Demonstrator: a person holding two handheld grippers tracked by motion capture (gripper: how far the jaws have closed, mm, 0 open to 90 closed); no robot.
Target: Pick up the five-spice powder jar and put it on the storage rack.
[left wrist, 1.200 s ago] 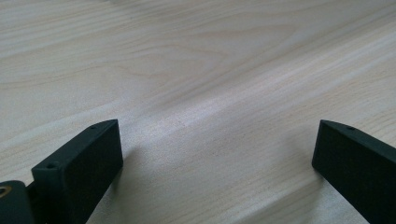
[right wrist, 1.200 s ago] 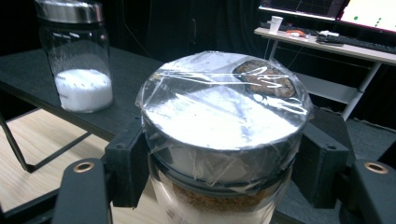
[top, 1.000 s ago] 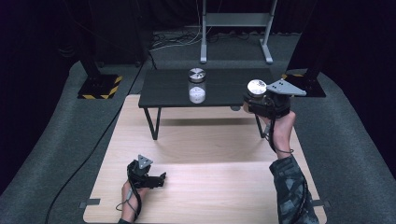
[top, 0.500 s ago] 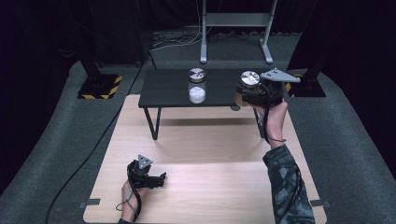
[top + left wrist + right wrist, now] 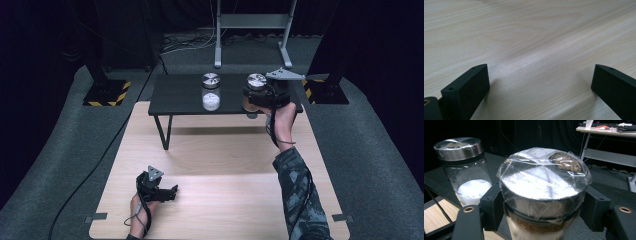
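Two jars were in play: your right gripper (image 5: 256,98) clamped the brown-filled jar (image 5: 544,192) below its film-wrapped lid, near the white-powder jar (image 5: 211,92) on the black worktop (image 5: 180,97). Keep it upright, set down apart. Your left gripper (image 5: 165,192) rested open.

Small table (image 5: 180,95) behind wooden board (image 5: 220,170), jar of powder (image 5: 211,92) on it, held jar (image 5: 256,85) right of that

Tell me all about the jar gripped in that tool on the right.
The jar is clear glass with a round silver metal lid under crinkled plastic film. Inside is brown powder over something paler. It stands upright, clamped between the right tool's black jaws just under the lid, at the black table's front edge, right of a matching jar of white powder.
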